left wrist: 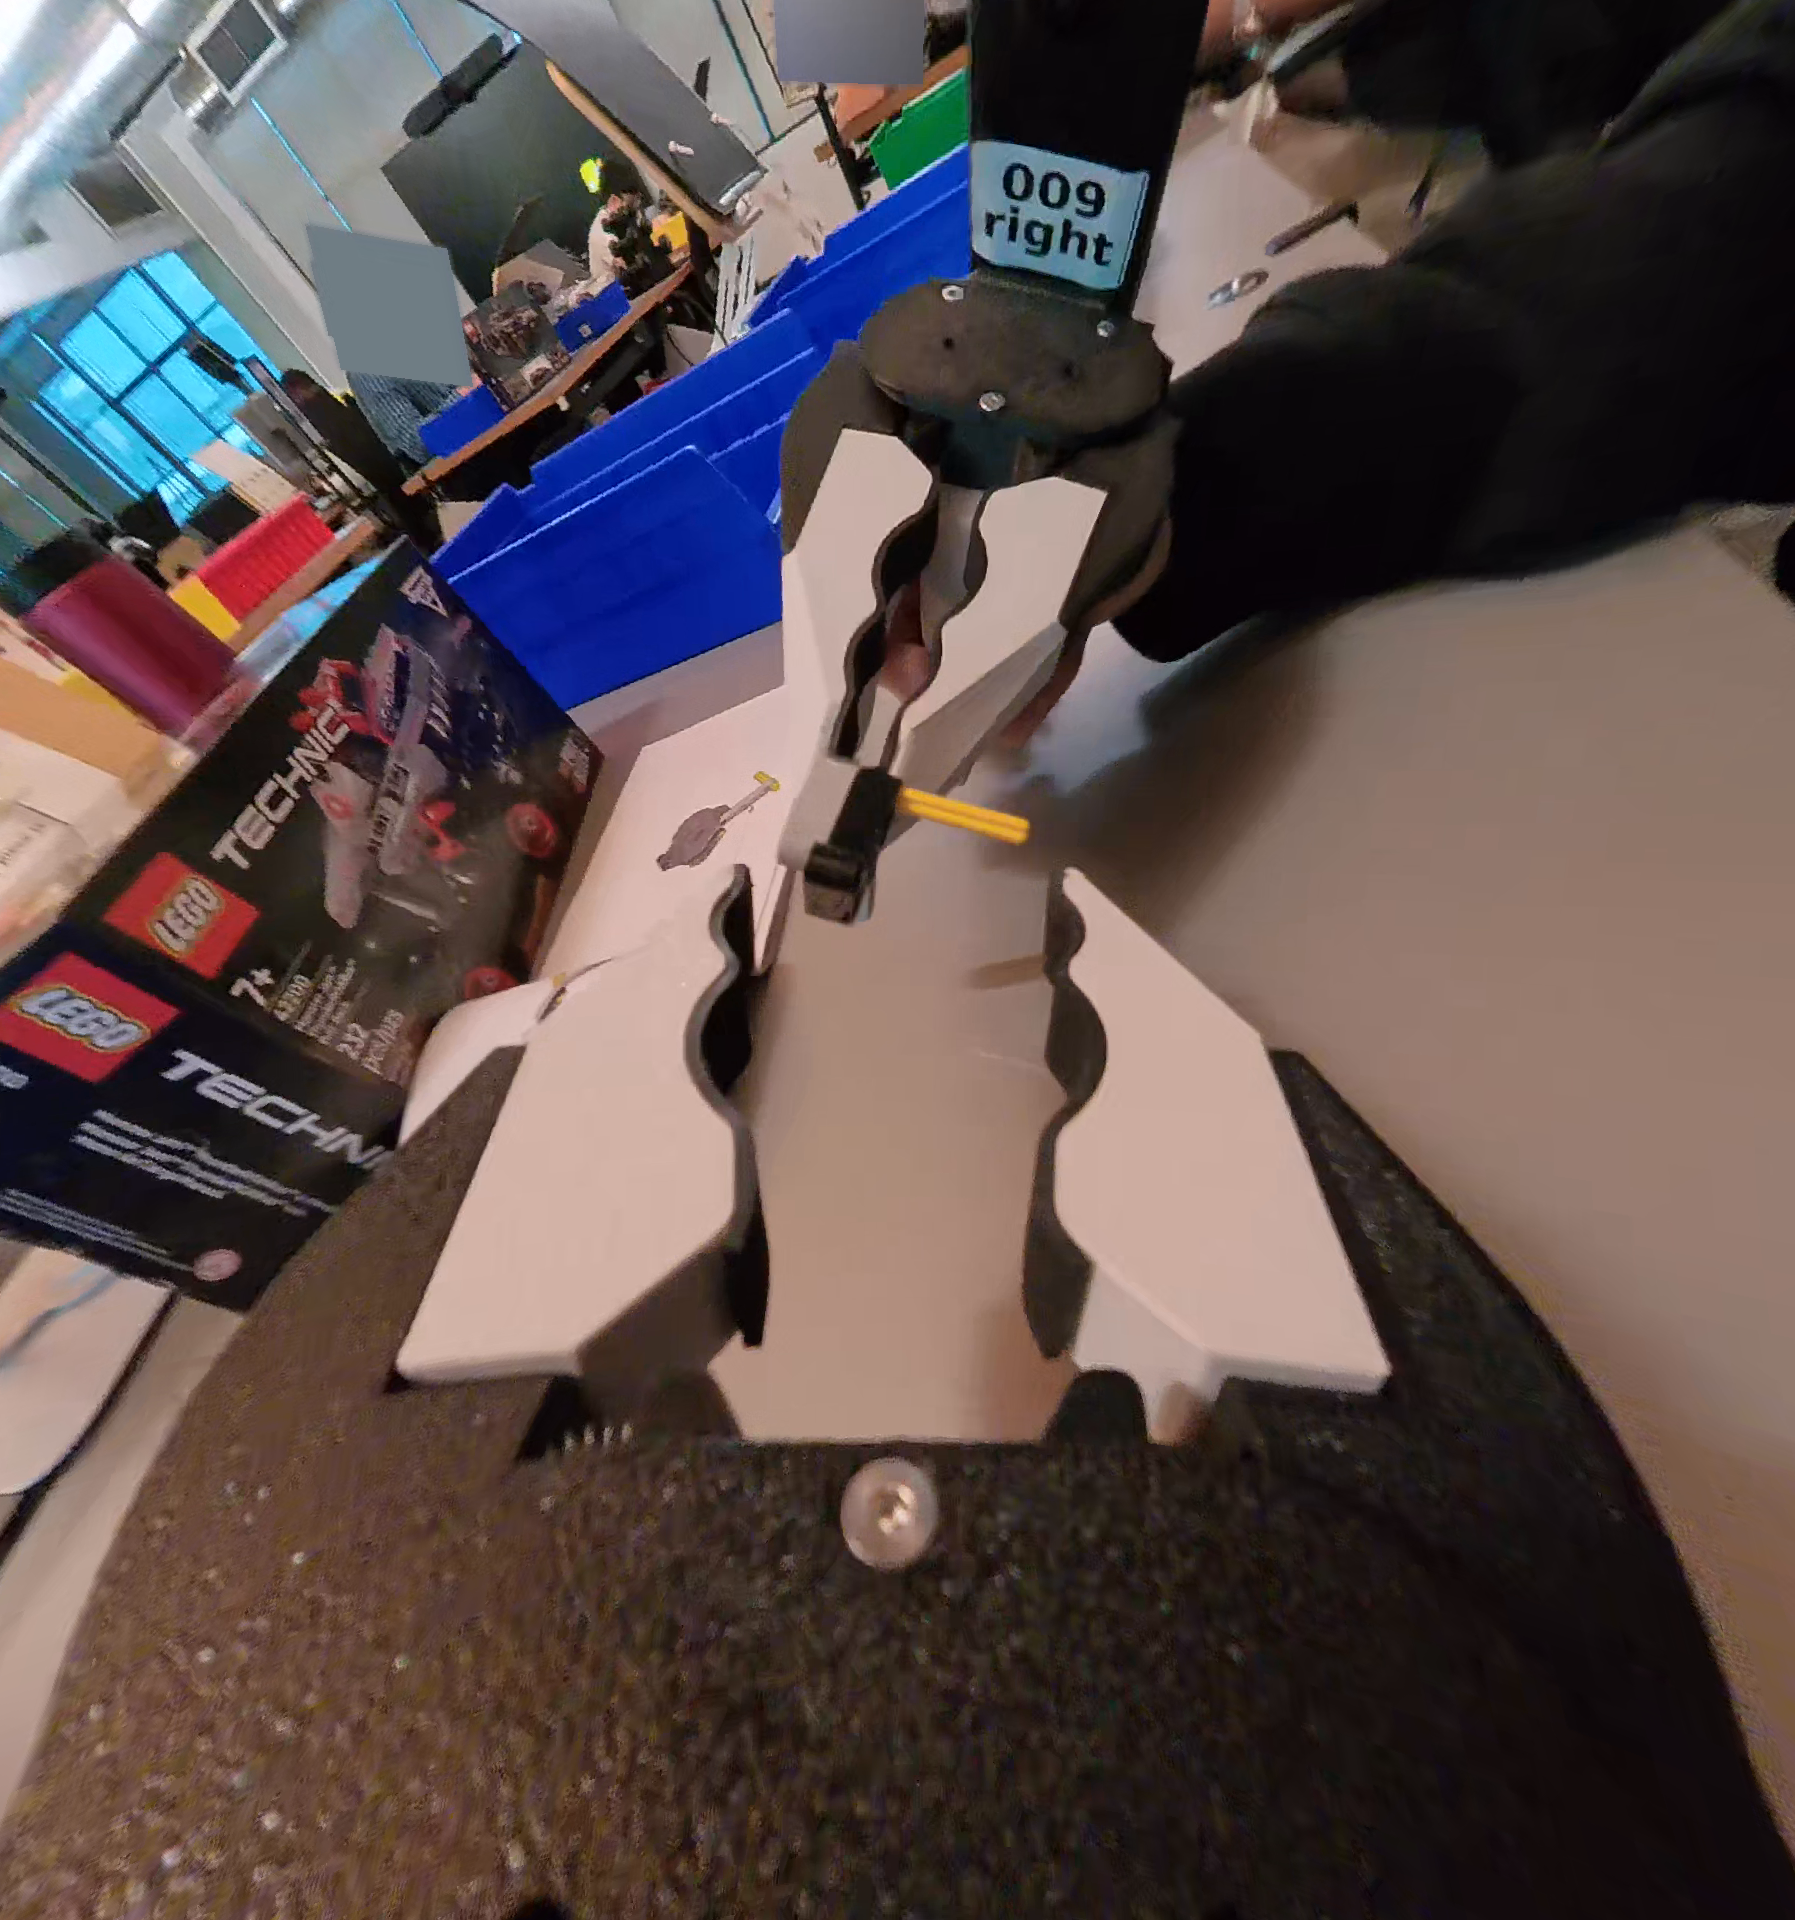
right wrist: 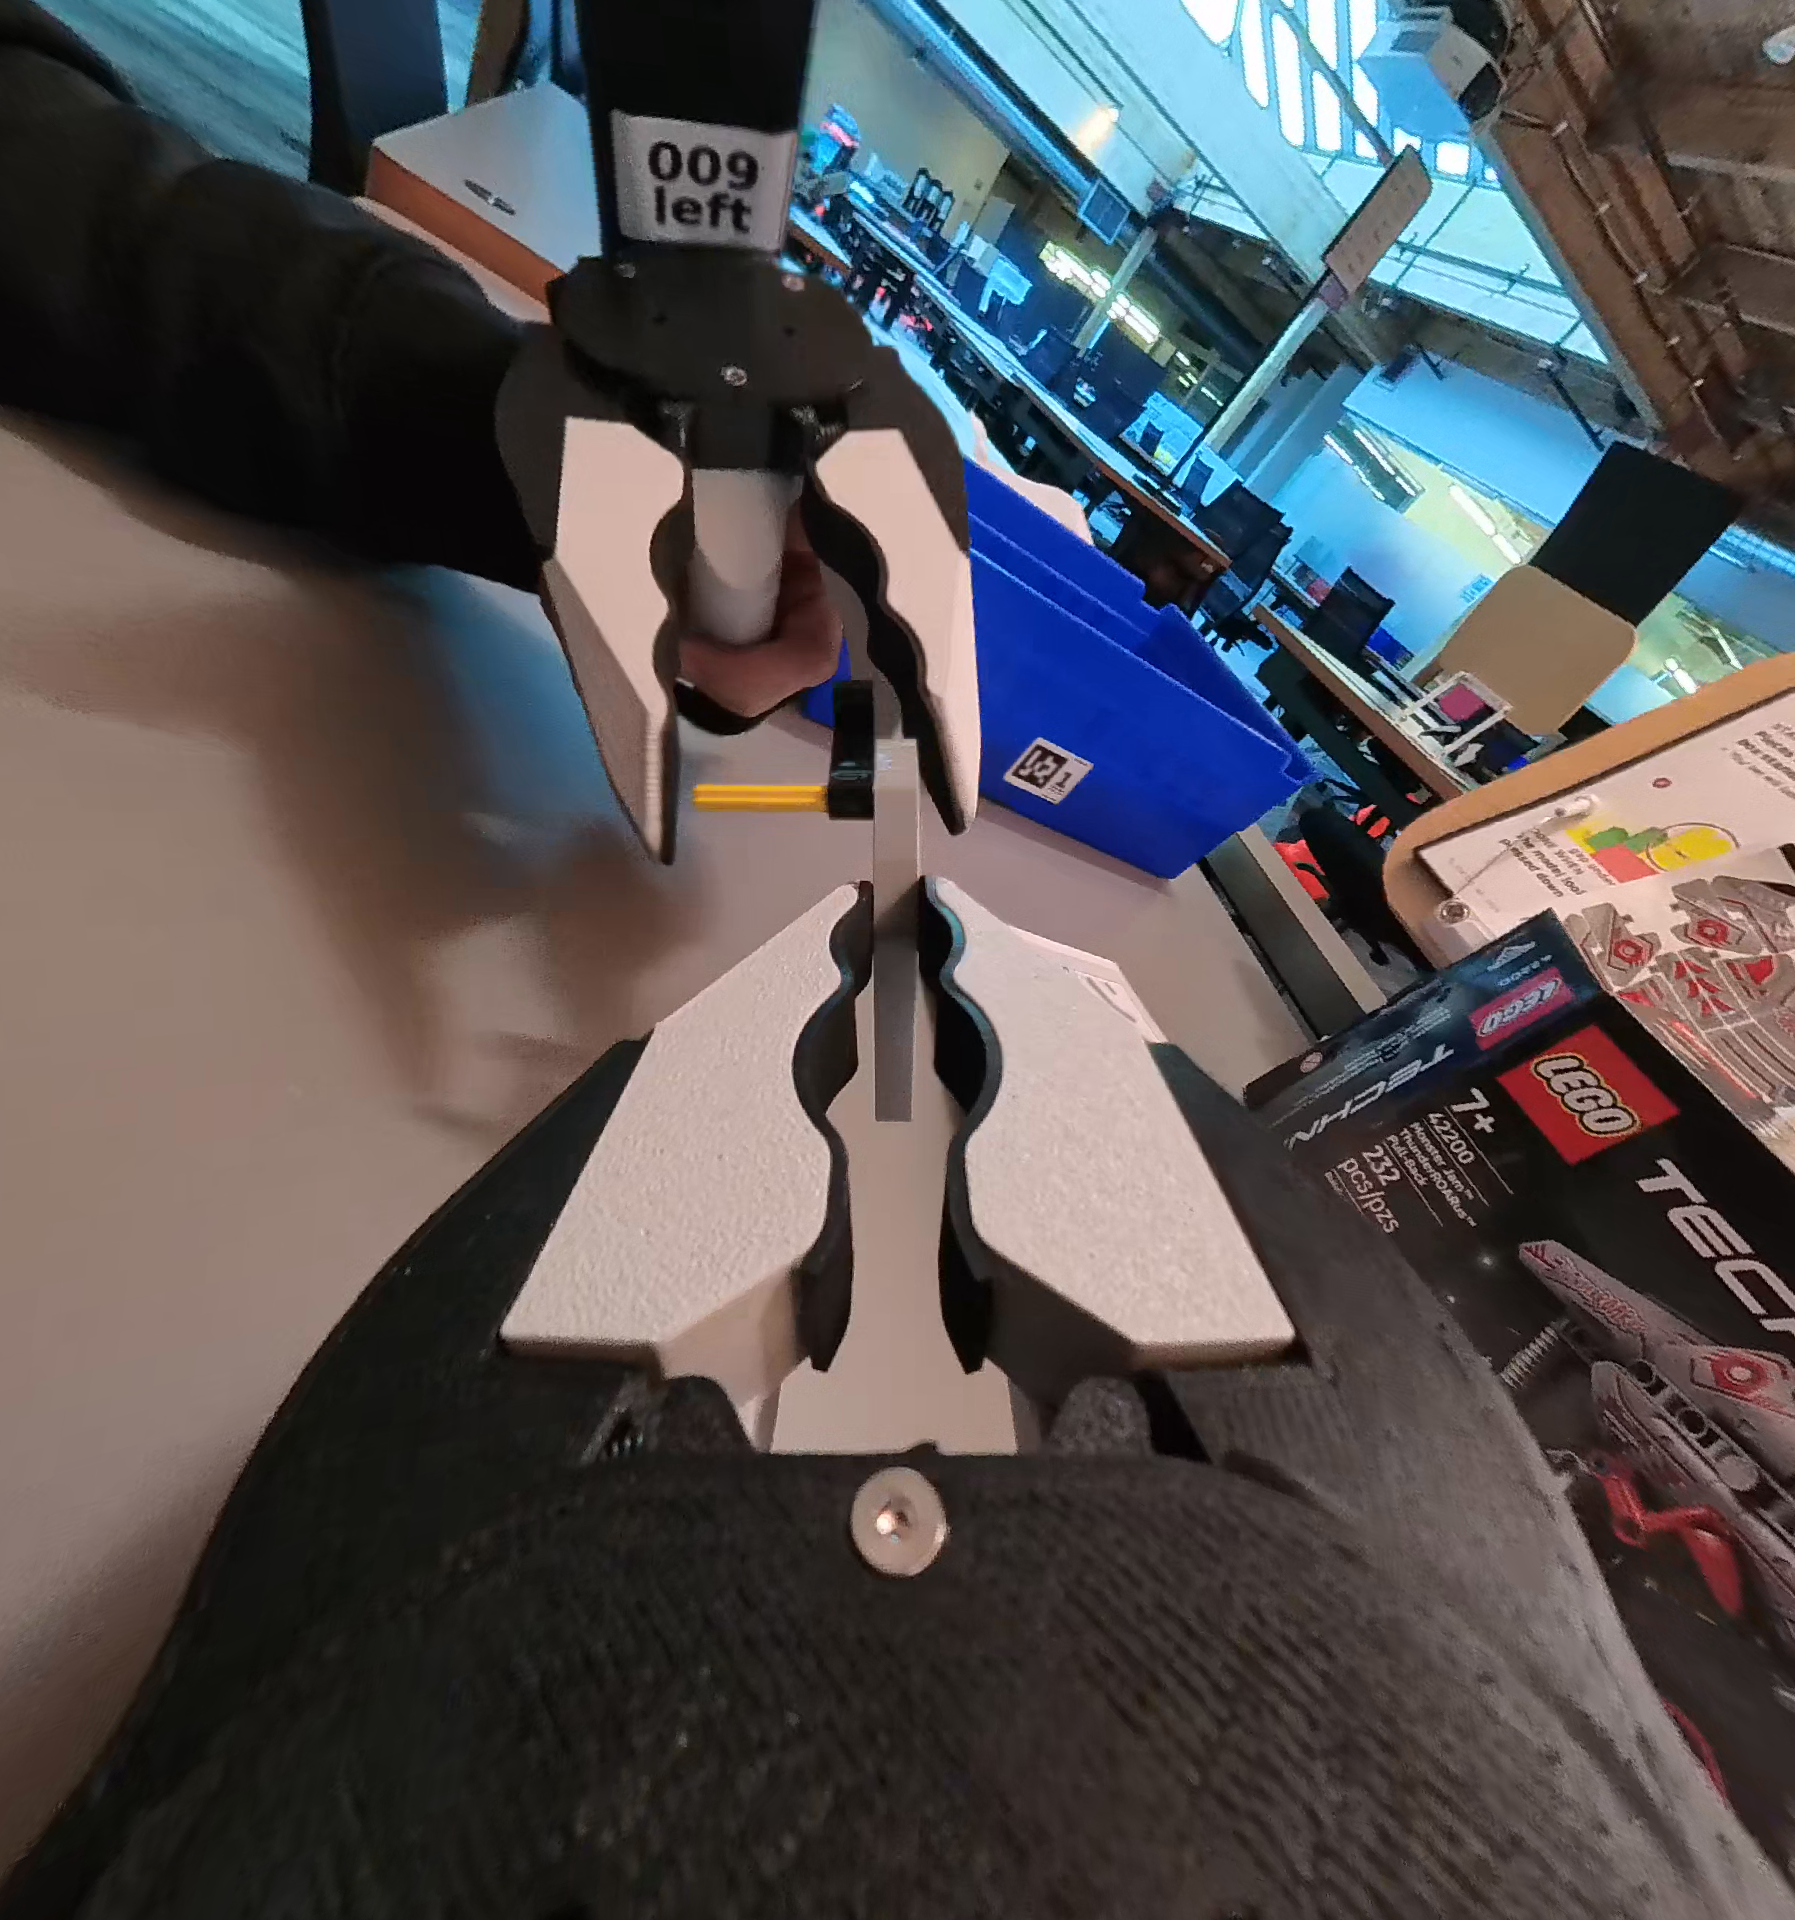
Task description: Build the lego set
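The right gripper (right wrist: 888,894) is clenching a light, rigid grey beam (right wrist: 895,935) bearing a black connector (left wrist: 843,847) and slippery yellow axle (left wrist: 966,816), best gripped mid-shaft, while the left gripper (left wrist: 898,914) is gaping empty nearby.

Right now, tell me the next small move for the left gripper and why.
Probably ease the left gripper forward, then close on the yellow axle: the left jaws stand open and empty, while the right gripper is shut on the grey beam carrying that axle.
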